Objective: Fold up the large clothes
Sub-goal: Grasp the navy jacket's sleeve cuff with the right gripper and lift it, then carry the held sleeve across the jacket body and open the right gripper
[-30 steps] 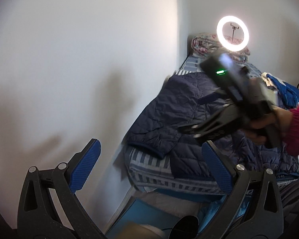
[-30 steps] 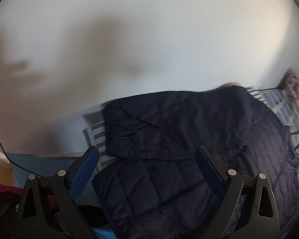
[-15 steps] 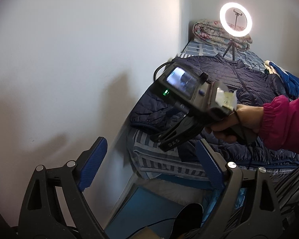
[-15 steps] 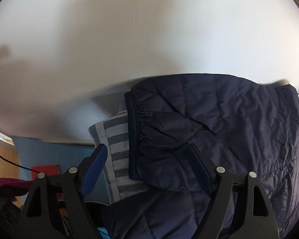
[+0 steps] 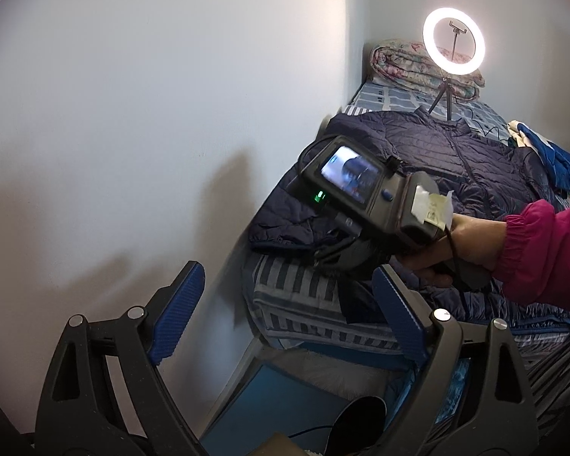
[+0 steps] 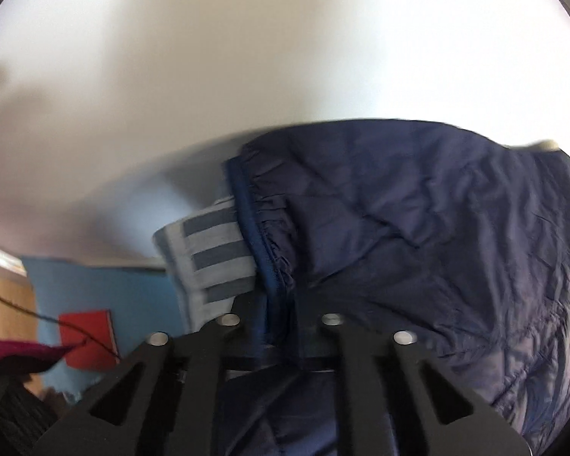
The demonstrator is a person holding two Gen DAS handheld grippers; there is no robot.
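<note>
Striped bed (image 5: pixel 307 296), near corner: your right tongs (image 6: pixel 279 342) are closing on the jacket (image 6: pixel 418 250) cuff they just dropped to, left tongs (image 5: pixel 285 323) wide and empty, so lift and fold.

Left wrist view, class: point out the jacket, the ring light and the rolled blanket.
jacket (image 5: pixel 429 144), left wrist view, quilted chest panel
ring light (image 5: pixel 429 43), left wrist view, glowing left rim
rolled blanket (image 5: pixel 399 64), left wrist view, floral side

Left gripper (image 5: pixel 285 315): black frame, blue ribbed pads, silver screws. Right gripper (image 6: pixel 279 326): grey body, taped label, at 3 o'clock a magenta sleeve (image 5: pixel 543 250).
</note>
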